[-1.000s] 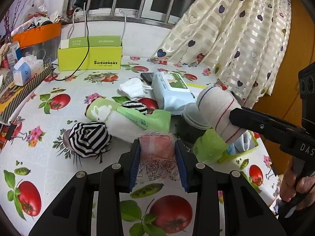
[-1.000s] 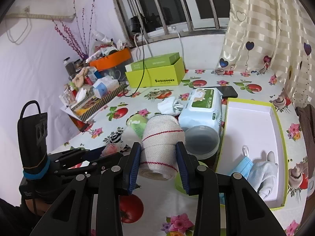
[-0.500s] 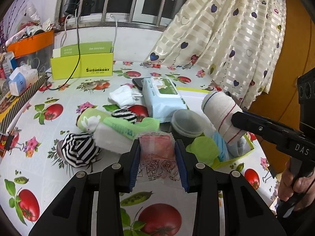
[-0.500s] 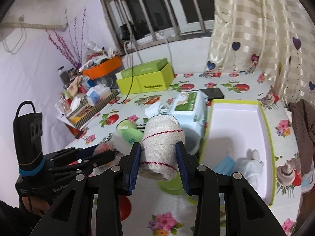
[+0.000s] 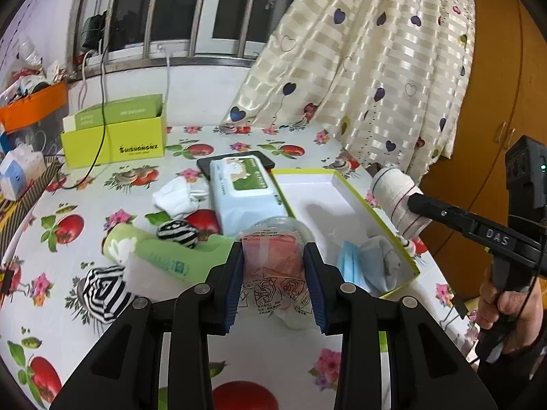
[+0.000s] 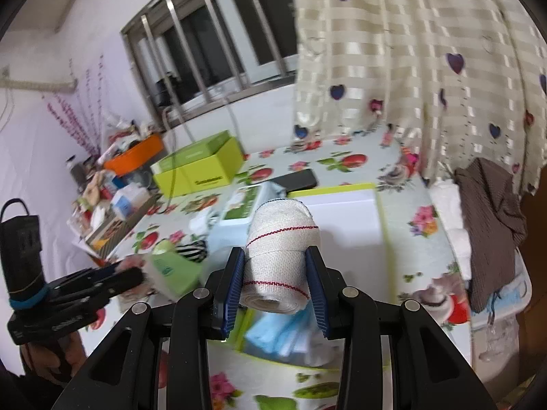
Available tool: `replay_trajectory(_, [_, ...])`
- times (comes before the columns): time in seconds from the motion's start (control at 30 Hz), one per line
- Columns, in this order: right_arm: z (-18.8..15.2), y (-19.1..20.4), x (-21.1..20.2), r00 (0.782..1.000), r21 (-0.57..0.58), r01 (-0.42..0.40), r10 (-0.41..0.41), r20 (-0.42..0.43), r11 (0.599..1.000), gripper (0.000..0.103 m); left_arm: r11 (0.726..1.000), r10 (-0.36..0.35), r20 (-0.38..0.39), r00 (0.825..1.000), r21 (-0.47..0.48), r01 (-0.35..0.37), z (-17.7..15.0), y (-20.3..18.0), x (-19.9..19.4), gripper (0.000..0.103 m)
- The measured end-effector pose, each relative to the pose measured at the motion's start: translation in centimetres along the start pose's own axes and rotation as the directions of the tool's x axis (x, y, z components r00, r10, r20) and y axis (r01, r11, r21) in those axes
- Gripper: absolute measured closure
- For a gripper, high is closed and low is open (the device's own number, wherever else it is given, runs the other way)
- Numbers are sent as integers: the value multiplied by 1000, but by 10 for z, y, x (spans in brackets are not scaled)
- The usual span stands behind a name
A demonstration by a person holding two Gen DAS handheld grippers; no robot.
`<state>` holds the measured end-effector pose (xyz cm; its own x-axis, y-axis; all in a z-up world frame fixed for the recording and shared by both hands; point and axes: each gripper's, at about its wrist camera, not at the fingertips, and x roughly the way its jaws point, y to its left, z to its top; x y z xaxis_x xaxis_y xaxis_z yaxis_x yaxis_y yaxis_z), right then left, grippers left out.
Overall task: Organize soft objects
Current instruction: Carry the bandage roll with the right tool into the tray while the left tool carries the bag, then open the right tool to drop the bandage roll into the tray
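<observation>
"DAS" on right gripper [image 5: 415, 201] (white lettering)

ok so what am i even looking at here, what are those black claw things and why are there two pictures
The black claws are hand-held grippers, not a robot: a person squeezes one in each hand. You can see the right hand on its handle. Each gripper carries a wide-angle camera looking along its two fingers, so one picture comes from each.

In the left camera's picture, the left gripper is shut on a clear packet with something pink inside. In the right camera's picture, the right gripper is shut on a white bandage roll, held above a white tray with a green rim.

The tray sits on a fruit-print table and already holds a blue mask and a pale cloth. Striped socks, a wipes pack and a green box lie around.
</observation>
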<state>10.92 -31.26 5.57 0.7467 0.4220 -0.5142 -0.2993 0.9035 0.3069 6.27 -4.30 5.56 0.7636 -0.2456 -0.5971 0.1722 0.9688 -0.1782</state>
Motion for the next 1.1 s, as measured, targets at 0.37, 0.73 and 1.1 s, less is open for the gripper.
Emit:
replay_trajectory(0.37, [0,-49,30,998,51,52,-50,-44,997,68,999,-17,-5,1000,37,17,15,-23,18,67])
replay_trajectory(0.73, [1,-72,90,989,50,42,-34,-146,998,66,997,-22,-12,1000,73,23,34,-44,38,67])
replay_trajectory(1.1, [0,-96,66,999,132,-17,20,-26,991,51,993,-26,-74,997,111,34,46,-71,78,67])
